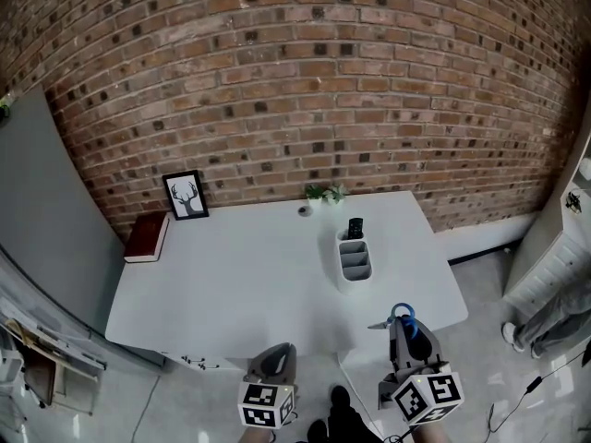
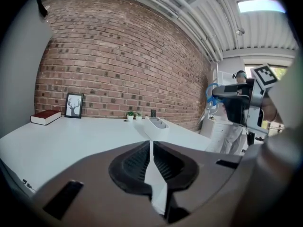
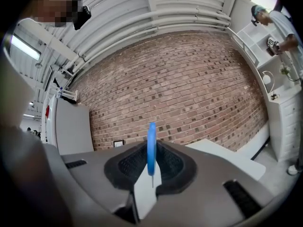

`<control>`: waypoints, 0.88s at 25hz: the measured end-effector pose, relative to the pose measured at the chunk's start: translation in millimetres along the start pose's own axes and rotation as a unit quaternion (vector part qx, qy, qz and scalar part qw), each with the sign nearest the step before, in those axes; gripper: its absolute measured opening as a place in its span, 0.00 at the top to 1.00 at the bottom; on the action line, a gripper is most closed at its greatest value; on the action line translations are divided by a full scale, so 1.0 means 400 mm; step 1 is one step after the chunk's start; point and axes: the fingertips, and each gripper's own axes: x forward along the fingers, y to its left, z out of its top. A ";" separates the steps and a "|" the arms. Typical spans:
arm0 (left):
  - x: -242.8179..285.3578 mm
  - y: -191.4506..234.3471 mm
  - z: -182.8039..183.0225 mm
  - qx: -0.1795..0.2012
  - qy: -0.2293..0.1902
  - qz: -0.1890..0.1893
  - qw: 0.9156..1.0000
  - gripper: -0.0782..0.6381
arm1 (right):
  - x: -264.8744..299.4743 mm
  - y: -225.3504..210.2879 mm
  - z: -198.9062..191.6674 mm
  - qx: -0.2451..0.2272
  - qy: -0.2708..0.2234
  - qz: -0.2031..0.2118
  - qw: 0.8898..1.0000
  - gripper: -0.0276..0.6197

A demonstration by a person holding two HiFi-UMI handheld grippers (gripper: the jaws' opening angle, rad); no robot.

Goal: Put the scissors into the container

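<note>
The scissors point(image 1: 404, 315) have a blue handle and are held off the table's near right corner by my right gripper point(image 1: 401, 330), which is shut on them. In the right gripper view the blue handle point(image 3: 151, 145) stands edge-on between the pads. The white container point(image 1: 354, 259) has several compartments and stands on the table right of centre, beyond the right gripper; a black object point(image 1: 355, 228) sits in its far compartment. My left gripper point(image 1: 275, 363) hangs at the table's near edge, shut with nothing in it point(image 2: 150, 150). The container point(image 2: 157, 122) lies ahead of it.
A framed deer picture point(image 1: 185, 195) and a red book point(image 1: 146, 236) are at the table's back left. Small potted plants point(image 1: 323, 193) stand by the brick wall. A person point(image 1: 545, 317) and white shelves point(image 1: 572, 220) are at the right.
</note>
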 end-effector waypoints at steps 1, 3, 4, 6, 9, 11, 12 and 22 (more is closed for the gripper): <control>0.012 0.005 -0.001 -0.001 0.002 0.001 1.000 0.85 | 0.014 -0.008 0.001 0.002 -0.003 -0.001 1.000 0.88; 0.036 0.020 0.002 -0.001 0.005 0.004 1.000 0.85 | 0.047 -0.023 0.005 0.004 -0.008 -0.002 1.000 0.88; 0.050 0.029 0.007 -0.002 0.005 0.006 1.000 0.85 | 0.067 -0.029 0.009 0.003 -0.010 -0.002 1.000 0.88; 0.076 0.047 0.023 -0.003 0.002 0.011 1.000 0.85 | 0.107 -0.038 0.023 0.001 -0.012 0.000 1.000 0.88; 0.110 0.077 0.050 -0.006 -0.001 0.022 1.000 0.85 | 0.167 -0.055 0.031 0.008 -0.016 0.005 1.000 0.88; 0.130 0.093 0.068 -0.007 -0.002 0.030 1.000 0.85 | 0.206 -0.062 0.035 0.013 -0.014 0.012 1.000 0.88; 0.140 0.100 0.078 -0.007 -0.003 0.034 0.999 0.85 | 0.226 -0.064 0.038 0.014 -0.013 0.017 1.000 0.88; 0.207 0.160 0.120 -0.019 -0.004 0.074 0.997 0.85 | 0.391 -0.095 0.061 0.003 0.000 0.045 0.999 0.88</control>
